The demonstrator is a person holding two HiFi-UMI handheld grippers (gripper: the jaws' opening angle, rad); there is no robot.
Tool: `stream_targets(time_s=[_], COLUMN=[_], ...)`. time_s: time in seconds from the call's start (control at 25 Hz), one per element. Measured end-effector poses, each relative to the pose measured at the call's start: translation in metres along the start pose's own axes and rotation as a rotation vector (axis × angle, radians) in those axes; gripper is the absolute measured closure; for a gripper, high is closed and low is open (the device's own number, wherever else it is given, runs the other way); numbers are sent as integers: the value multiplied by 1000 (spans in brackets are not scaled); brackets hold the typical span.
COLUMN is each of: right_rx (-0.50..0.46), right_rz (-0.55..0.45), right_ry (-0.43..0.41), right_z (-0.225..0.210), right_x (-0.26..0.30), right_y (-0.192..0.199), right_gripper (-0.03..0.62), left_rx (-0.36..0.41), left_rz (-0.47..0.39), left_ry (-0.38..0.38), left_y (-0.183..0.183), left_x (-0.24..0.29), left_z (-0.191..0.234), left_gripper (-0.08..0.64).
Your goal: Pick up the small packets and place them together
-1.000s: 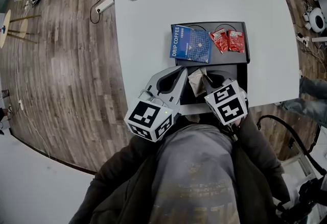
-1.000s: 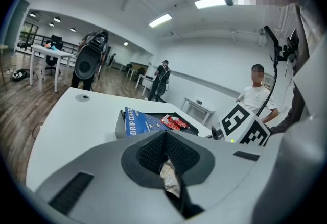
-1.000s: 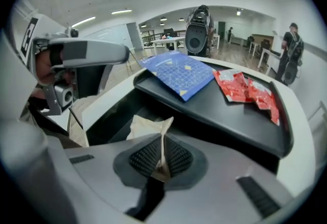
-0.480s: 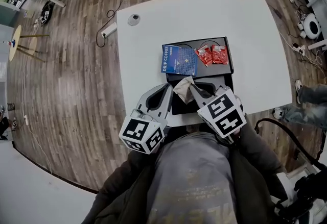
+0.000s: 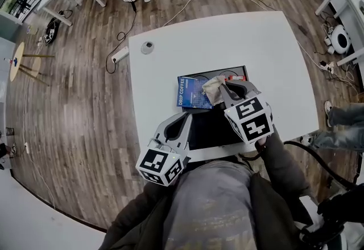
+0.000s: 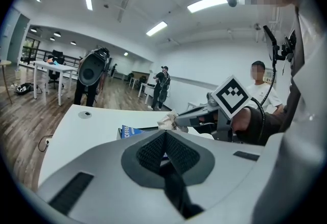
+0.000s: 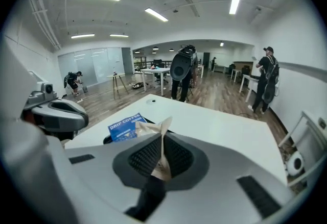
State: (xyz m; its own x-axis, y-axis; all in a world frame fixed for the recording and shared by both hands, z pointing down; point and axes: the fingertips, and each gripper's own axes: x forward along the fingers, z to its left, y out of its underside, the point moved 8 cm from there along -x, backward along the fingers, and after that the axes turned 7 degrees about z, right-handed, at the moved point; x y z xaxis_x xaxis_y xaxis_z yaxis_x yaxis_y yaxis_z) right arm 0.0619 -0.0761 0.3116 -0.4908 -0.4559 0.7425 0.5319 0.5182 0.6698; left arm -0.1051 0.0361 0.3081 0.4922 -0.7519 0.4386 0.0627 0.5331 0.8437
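Observation:
My right gripper (image 5: 219,87) is shut on a crumpled tan packet (image 5: 211,89) and holds it in the air over the far end of the black tray (image 5: 207,129). The packet hangs beside the blue drip coffee box (image 5: 189,92). Red packets (image 5: 234,78) show just past the gripper, mostly hidden by it. In the right gripper view the tan packet (image 7: 161,142) stands pinched between the jaws. My left gripper (image 5: 185,122) hovers at the tray's near left corner, its jaws shut with nothing between them. From the left gripper view, the right gripper (image 6: 180,120) carries the packet (image 6: 166,121) above the box (image 6: 130,131).
The tray lies on a white table (image 5: 261,44) near its front edge. A small round grey disc (image 5: 147,46) sits at the table's far left corner. People stand on the wooden floor beyond, amid cables and other desks.
My right gripper has risen and moved away from me along the tray with the tan packet, reaching the blue box and red packets. The left gripper has stayed by the tray's near corner.

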Motion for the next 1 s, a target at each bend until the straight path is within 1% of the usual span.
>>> stream_targets(time_s=[0.16,0.28,0.32,0.36,0.44,0.6,0.8,1.0], right_rx=[19,40,46,51,57,83,128,123], right_rz=[41,54,59,63,65,45,6,-47], right_ry=[35,44,42,37,33,36,32,114], right_z=[-13,-19,-20,-21,-21,-25,-32,-36], right_x=[17,26,28,30,31,28,21,4], right_y=[3,6,6,5,4,5,8,7], right_gripper=[577,575,556,523,508,506,489,489], left_rx=[2,-5,-5,-6,-9,-16,-21,-17], left_rz=[3,9,10,10,14,21,24,13], left_ry=[14,12,12,12,12,10,8,-6], left_y=[-4,-5,-5,-6,-7,-6,-2,-2], left_x=[9,14,15,16,17,19,18,13], left_z=[7,13,15,17,19,22,18,13], left_gripper=[560,558,558,559,560,558,560,559])
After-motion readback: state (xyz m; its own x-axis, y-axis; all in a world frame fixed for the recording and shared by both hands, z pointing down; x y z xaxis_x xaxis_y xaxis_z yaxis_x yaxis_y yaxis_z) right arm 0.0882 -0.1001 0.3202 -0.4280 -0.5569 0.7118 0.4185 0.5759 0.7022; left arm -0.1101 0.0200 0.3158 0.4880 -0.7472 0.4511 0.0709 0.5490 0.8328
